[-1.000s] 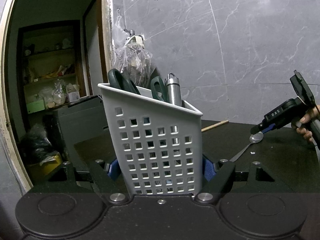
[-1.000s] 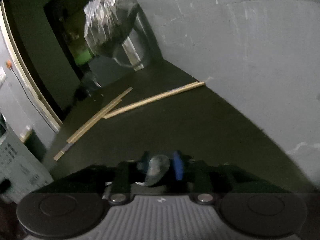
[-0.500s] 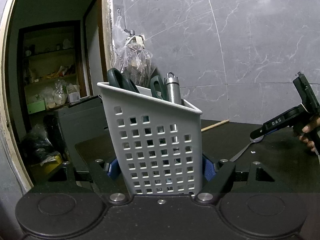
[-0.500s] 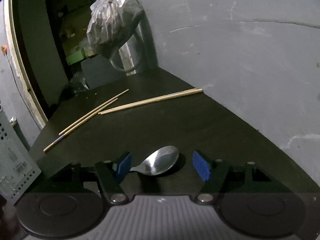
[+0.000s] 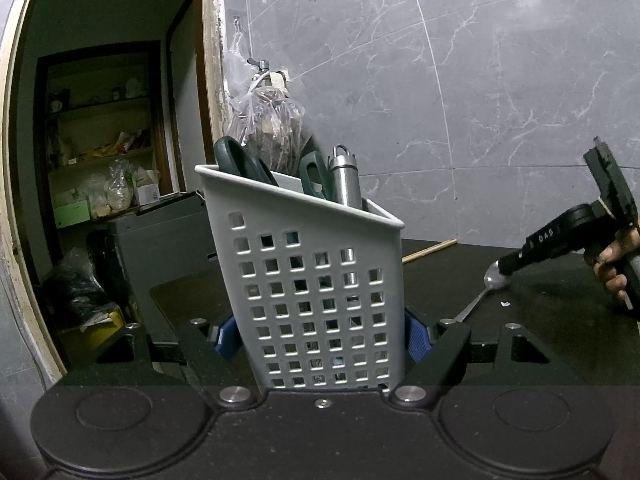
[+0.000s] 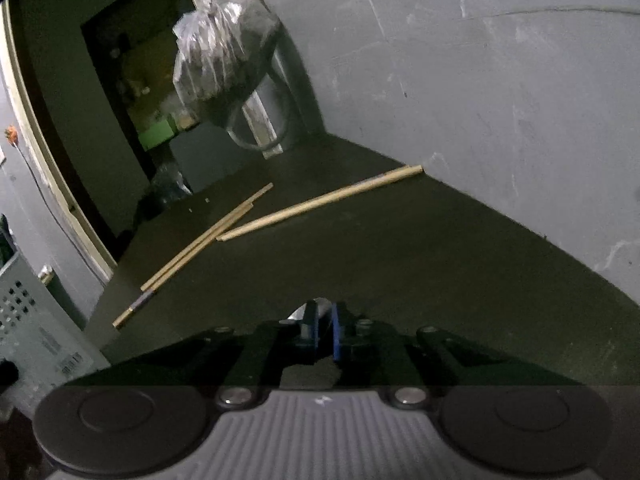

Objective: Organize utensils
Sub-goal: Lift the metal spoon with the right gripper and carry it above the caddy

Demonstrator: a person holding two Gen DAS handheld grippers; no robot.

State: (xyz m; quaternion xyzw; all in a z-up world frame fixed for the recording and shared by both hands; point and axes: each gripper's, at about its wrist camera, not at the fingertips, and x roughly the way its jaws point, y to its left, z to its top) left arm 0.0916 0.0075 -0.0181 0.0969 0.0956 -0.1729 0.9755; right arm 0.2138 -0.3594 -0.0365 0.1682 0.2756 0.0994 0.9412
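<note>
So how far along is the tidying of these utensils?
A few handled tools and a metal flask already stand in the white basket, which the left gripper clamps. The right gripper has just closed on the spoon, which still touches the counter. Three chopsticks remain on it.

Spoon (image 5: 494,280) right of caddy (image 5: 316,280)

A clear plastic bag (image 5: 266,128) hangs against the grey marble wall (image 5: 480,80).

Left tongs (image 5: 320,336) clamped wide, right tongs (image 6: 324,330) just closed
</note>
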